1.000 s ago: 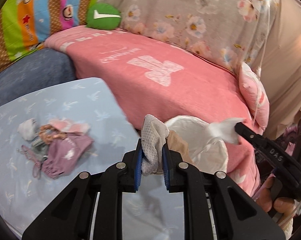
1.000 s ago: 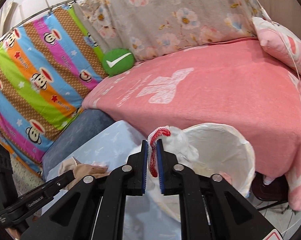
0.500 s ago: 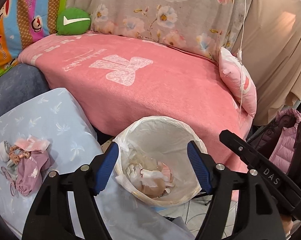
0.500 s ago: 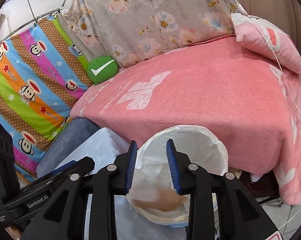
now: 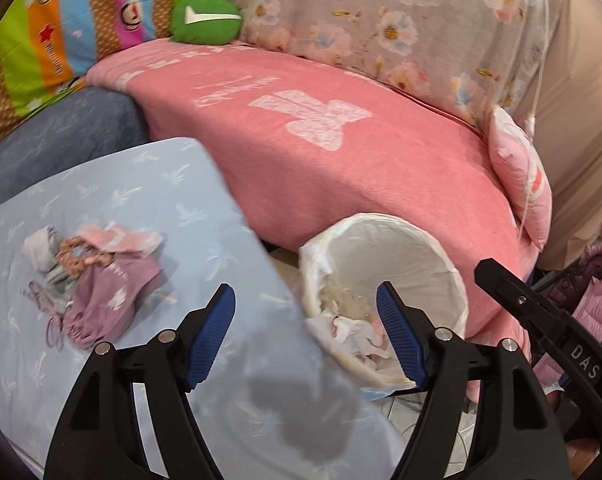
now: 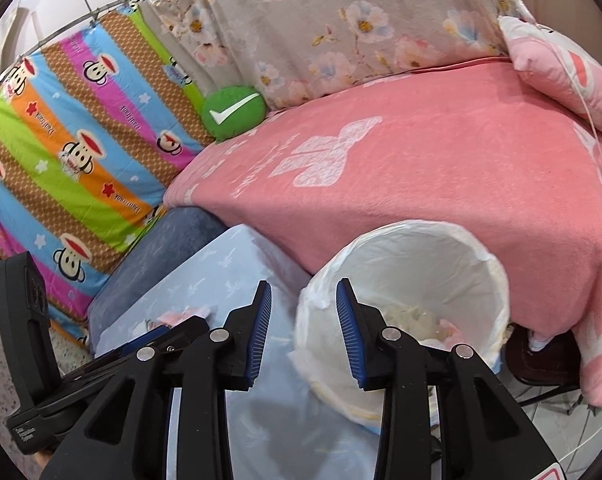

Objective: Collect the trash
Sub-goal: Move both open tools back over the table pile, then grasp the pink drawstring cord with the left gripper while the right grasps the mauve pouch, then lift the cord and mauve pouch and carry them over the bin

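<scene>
One pile of scraps (image 5: 89, 280) is left on the worktop (image 5: 205, 216), well left of the bin (image 5: 385, 284), which stands off the worktop's edge by the pink bed (image 5: 381, 168) and already holds crumpled bits. Step in hand looks like just after a drop: left gripper (image 5: 306, 334) has just been opening, fingers wide, nothing between; right gripper (image 6: 303, 334) also opened, about halfway, empty, at the bin rim. Next, prob.: swing left to the pile, close on one piece w/o dragging the rest
</scene>
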A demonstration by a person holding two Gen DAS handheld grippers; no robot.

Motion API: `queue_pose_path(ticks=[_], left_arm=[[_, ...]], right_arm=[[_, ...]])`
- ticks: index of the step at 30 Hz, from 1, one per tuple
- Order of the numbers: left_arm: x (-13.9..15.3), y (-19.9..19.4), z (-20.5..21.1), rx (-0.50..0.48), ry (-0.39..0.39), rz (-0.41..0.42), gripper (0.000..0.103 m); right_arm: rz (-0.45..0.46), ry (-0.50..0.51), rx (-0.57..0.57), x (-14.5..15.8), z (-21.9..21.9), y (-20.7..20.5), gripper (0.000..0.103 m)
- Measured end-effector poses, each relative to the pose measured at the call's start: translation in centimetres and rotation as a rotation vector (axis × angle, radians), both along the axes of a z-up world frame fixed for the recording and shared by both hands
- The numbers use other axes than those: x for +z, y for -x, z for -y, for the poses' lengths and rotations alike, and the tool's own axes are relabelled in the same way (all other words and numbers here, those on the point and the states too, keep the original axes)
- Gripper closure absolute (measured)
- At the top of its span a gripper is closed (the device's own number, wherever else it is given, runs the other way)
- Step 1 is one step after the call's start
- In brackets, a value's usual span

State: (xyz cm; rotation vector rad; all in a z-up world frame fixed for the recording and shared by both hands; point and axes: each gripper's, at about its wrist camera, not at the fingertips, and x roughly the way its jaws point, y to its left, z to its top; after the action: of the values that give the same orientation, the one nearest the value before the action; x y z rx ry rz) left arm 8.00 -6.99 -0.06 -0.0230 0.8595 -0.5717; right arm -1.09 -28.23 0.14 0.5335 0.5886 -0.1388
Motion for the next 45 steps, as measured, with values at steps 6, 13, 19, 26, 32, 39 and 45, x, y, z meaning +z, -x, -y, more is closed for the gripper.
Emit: queue_pose_path(ticks=[6,13,19,26,32,39,45], left_arm=[[-1.4,-1.1,-5.1,0.123,0.001,-0.034,0.029],[-4.0,-2.8,-11.9,0.293,-0.001,-0.101,0.021],[-7.4,-5.6,-17.9,0.434,0.096,-0.231,0.021],[-10.3,-8.7,-20.9,0.484,0.228,-0.349,0.028],[-11.5,-9.7,-21.5,0.490,0.279,-0.385,0.050],[-11.0,-9.1,-21.6,0.472,0.264,-0.375,0.097],[-7.4,-6.7,-21.9,0.459,0.244,-0.269,0.101]], right_arm=[[-0.020,0.010,0.088,-0.3,-3.8,-1.8,0.069],[-0.048,-0.038,0.180,-1.7,-7.9,-5.0,0.061],[-0.106,-0.062,0.255,-4.2,-11.4,-9.6,0.061],[-0.180,-0.094,0.328,-7.7,-15.3,-14.8,0.061],[-0.243,-0.080,0.348,-10.5,-18.0,-18.0,0.062],[-0.291,-0.079,0.371,-12.2,-18.9,-18.1,0.101],[-0.205,-0.039,0.371,-8.7,-17.8,-13.9,0.102]])
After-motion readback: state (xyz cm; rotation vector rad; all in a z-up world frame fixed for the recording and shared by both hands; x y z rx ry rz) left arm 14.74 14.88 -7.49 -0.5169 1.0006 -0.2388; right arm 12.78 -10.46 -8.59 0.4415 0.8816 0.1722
